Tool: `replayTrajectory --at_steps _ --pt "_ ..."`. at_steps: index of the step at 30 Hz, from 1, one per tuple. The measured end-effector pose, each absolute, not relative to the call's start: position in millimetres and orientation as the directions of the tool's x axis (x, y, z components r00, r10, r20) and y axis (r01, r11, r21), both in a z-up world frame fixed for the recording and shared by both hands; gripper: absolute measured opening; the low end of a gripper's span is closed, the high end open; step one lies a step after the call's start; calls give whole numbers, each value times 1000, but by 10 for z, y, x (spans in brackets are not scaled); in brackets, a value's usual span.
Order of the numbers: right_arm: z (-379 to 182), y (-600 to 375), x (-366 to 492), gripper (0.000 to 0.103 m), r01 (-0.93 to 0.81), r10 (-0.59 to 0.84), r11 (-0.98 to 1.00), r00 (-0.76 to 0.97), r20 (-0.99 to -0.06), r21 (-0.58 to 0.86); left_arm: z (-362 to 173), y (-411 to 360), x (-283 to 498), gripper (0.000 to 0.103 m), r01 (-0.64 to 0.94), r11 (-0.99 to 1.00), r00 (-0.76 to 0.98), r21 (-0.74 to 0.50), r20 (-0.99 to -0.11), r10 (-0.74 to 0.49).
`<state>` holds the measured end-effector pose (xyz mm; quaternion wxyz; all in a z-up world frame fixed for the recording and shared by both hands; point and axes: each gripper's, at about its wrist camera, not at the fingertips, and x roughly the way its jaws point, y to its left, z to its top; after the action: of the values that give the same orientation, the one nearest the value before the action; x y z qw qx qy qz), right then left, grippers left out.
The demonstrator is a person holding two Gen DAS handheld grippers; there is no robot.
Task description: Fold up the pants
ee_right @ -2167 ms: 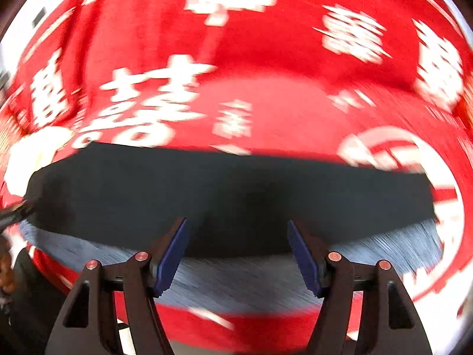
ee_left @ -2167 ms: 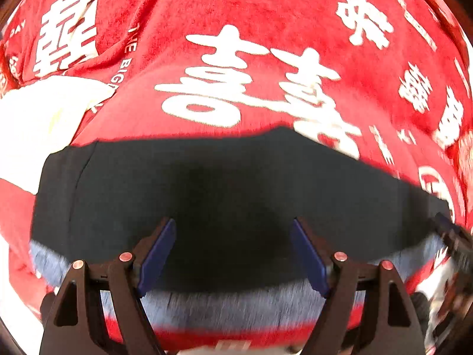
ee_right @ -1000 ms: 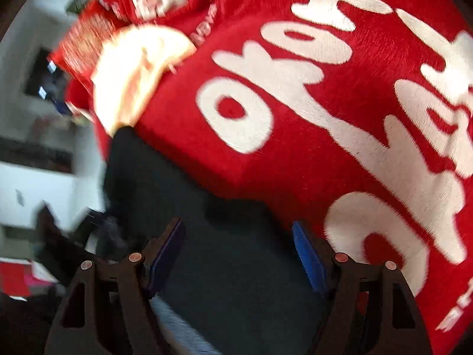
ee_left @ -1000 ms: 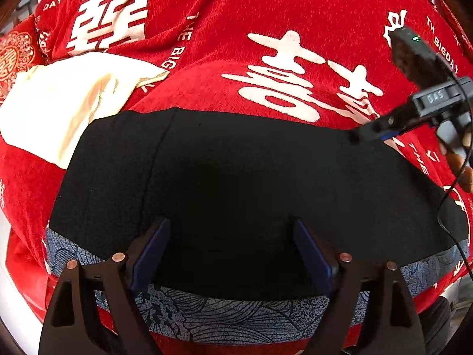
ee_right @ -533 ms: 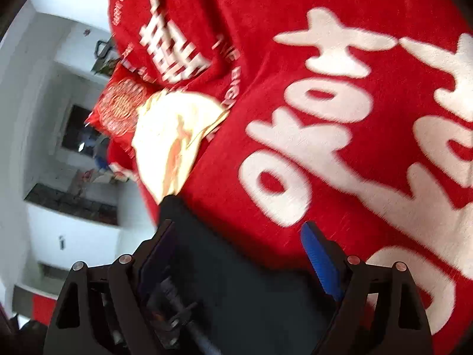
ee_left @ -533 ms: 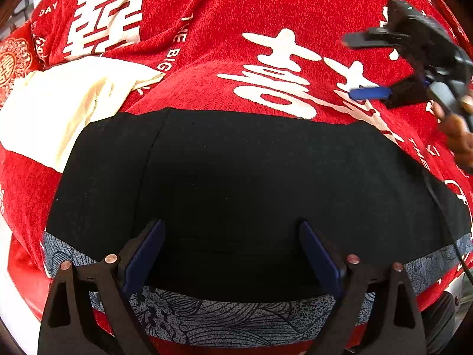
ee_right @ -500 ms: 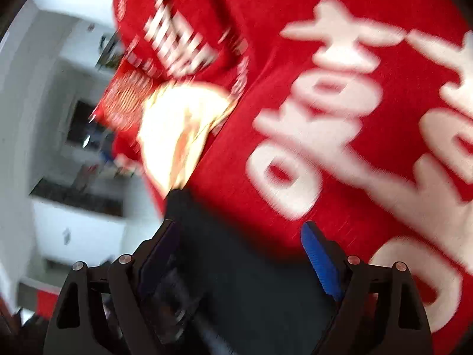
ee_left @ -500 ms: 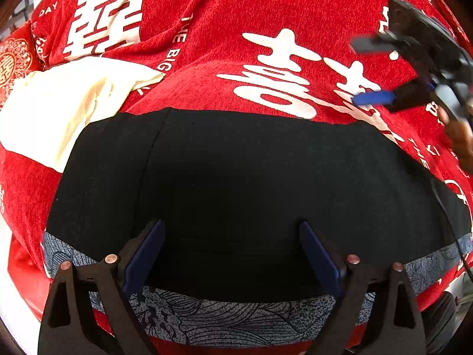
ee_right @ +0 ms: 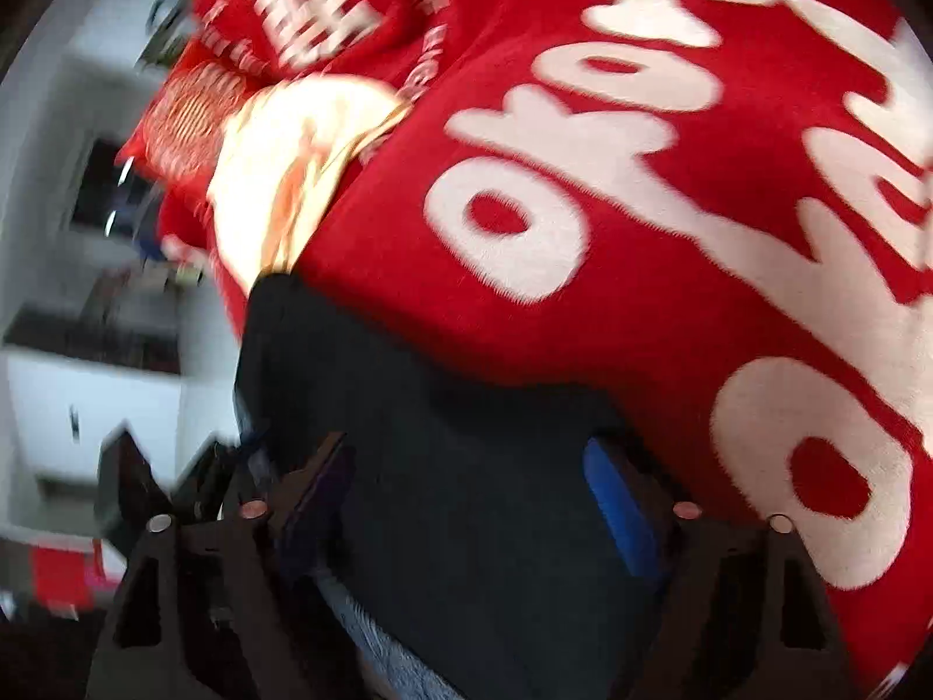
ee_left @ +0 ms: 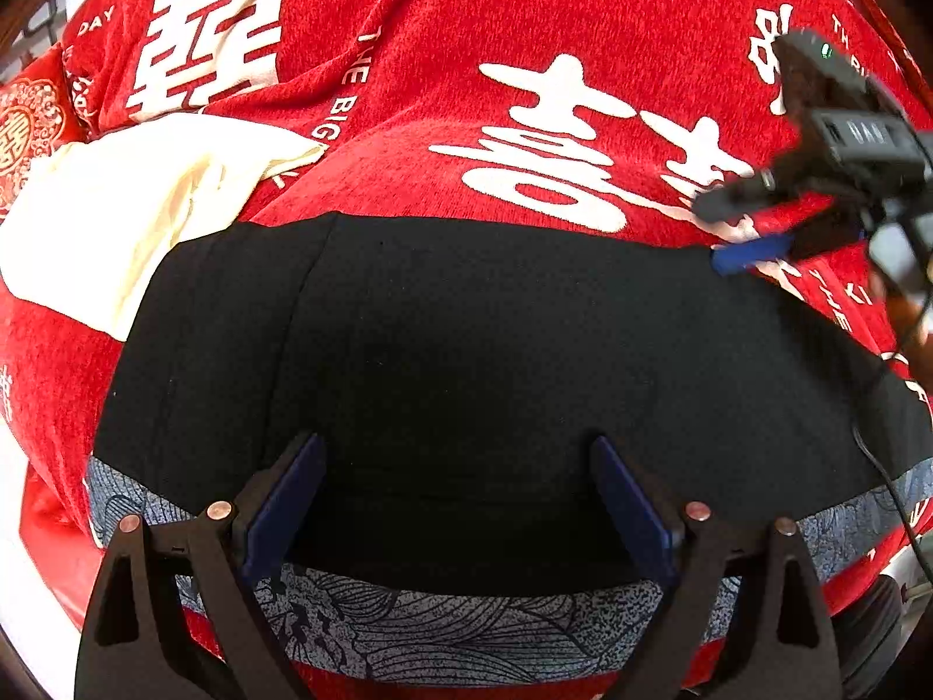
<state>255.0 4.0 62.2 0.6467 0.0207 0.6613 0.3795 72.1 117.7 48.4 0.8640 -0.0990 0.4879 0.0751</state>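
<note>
While black pants [ee_left: 466, 350] lie folded, right gripper [ee_right: 466, 501] closes.

A red cloth [ee_left: 583, 17] printed with large white characters covers the whole work surface. A cream fabric piece [ee_left: 116, 216] lies on it at the left. Beyond the edge, blurred white walls [ee_right: 87, 87] and a dark shelf [ee_right: 93, 338] show.
</note>
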Motion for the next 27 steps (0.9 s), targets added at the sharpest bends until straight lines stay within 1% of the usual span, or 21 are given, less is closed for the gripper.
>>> replayTrajectory --at_steps 1,2,3,6,8,9,10,11,12,13,15,16,18,19,20,21,22,24,25,26,27 --pt "705 32 2559 82 -471 495 743 -90 -864 475 487 1181 716 94 -228 968 507 -101 -862 29" --pt "839 55 2516 82 -506 406 796 39 -913 332 495 1188 713 94 -232 967 499 -106 -866 24" --pt "896 82 2467 82 -529 354 810 98 -930 253 512 1203 711 94 -241 964 486 -113 -874 19" --pt "918 210 2089 82 -603 221 796 227 -948 41 547 1289 717 94 -284 947 472 -149 -882 3" --pt "846 268 1776 82 -629 152 773 302 -941 -77 531 1342 738 94 -315 935 459 -163 -888 0" --pt "807 144 1640 84 -640 122 759 320 -940 -120 510 1334 758 94 -322 936 443 -144 -896 15" --pt "752 37 1532 96 -645 87 748 327 -941 -156 501 1299 768 94 -316 941 436 -118 -900 33" --pt "616 -51 1366 99 -640 25 739 341 -940 -213 501 1255 767 94 -307 948 430 -87 -901 56" --pt "639 -207 1269 99 -625 34 750 364 -931 -217 501 1227 746 94 -305 950 426 -67 -902 73" --pt "660 -336 1173 100 -600 77 778 388 -918 -188 495 1231 723 94 -307 949 420 -72 -905 67" --pt "612 -675 1030 102 -554 104 825 343 -934 -111 451 1267 647 97 -321 943 392 -88 -919 48" --pt "614 -792 924 102 -544 119 833 357 -927 -102 427 1266 615 97 -324 942 377 -83 -925 48" --pt "619 -1044 675 102 -546 111 828 380 -918 -126 471 1194 513 97 -332 942 362 -52 -929 77" --pt "598 -1115 577 102 -541 69 827 369 -927 -153 506 1140 476 97 -333 941 365 -55 -928 75" --pt "583 -1189 478 102 -521 15 829 381 -924 -202 539 1065 443 97 -321 944 381 -83 -923 48" --pt "619 -1219 431 102 -502 21 842 395 -919 -196 574 946 417 97 -290 950 400 -118 -916 8" --pt "696 -1244 397 102 -478 70 866 407 -911 -147 589 803 405 97 -253 959 410 -129 -912 -14" --pt "813 -1229 394 102 -446 155 893 440 -884 -66 530 460 419 97 -163 982 400 -97 -916 -24" --pt "833 -1188 404 102 -431 183 901 462 -868 -40 469 366 433 97 -147 988 380 -56 -925 4" --pt "796 -1134 428 102 -434 177 899 466 -867 -49 392 301 442 97 -140 990 356 1 -933 51" --pt "746 -1090 454 102 -440 146 894 462 -875 -83 359 296 440 98 -135 991 343 11 -938 57"
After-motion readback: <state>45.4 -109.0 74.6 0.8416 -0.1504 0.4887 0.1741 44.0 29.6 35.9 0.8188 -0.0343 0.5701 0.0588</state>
